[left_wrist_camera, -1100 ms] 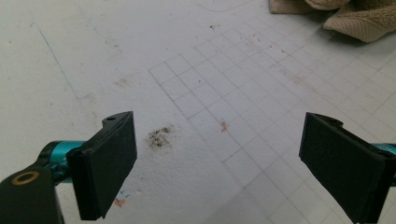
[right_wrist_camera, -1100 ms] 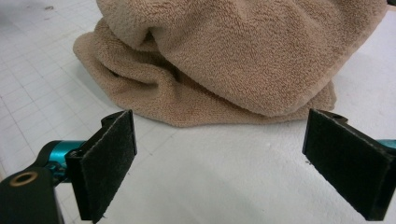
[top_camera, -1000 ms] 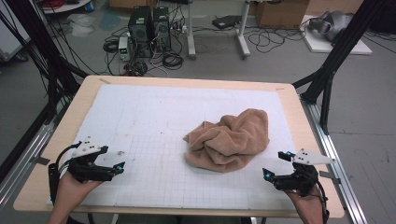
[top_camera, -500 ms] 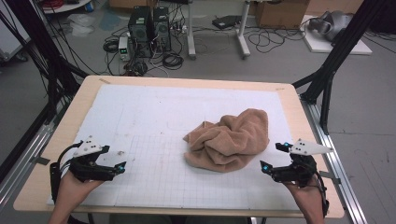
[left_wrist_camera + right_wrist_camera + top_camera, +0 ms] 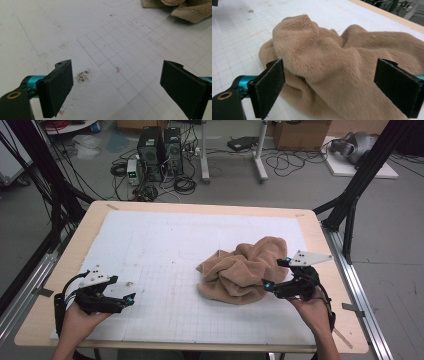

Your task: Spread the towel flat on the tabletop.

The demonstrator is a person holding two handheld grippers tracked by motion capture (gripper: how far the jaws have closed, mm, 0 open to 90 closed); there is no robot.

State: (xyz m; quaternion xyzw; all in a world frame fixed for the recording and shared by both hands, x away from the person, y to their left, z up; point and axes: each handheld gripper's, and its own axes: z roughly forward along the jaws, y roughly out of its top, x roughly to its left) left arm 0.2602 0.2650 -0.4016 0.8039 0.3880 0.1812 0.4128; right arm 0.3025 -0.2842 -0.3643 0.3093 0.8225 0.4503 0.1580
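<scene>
A crumpled tan towel (image 5: pixel 245 269) lies in a heap right of the middle of the white gridded mat (image 5: pixel 165 250). My right gripper (image 5: pixel 274 274) is open at the towel's right edge, and in the right gripper view its jaws stand wide on either side of a raised fold of the towel (image 5: pixel 332 67), just short of it. My left gripper (image 5: pixel 129 299) is open near the mat's front left, over bare mat (image 5: pixel 117 70). In the left gripper view a corner of the towel (image 5: pixel 190 10) shows far off at the top right.
The mat covers a wooden table (image 5: pixel 60 270) whose edge runs all around. Black frame posts (image 5: pixel 360 180) rise at the table's right and left sides. Computers and cables (image 5: pixel 160 150) sit on the floor beyond the far edge. A dark smudge (image 5: pixel 82 76) marks the mat.
My right gripper has moved forward and left from the mat's front right up to the towel's edge. The left gripper has hardly moved.
</scene>
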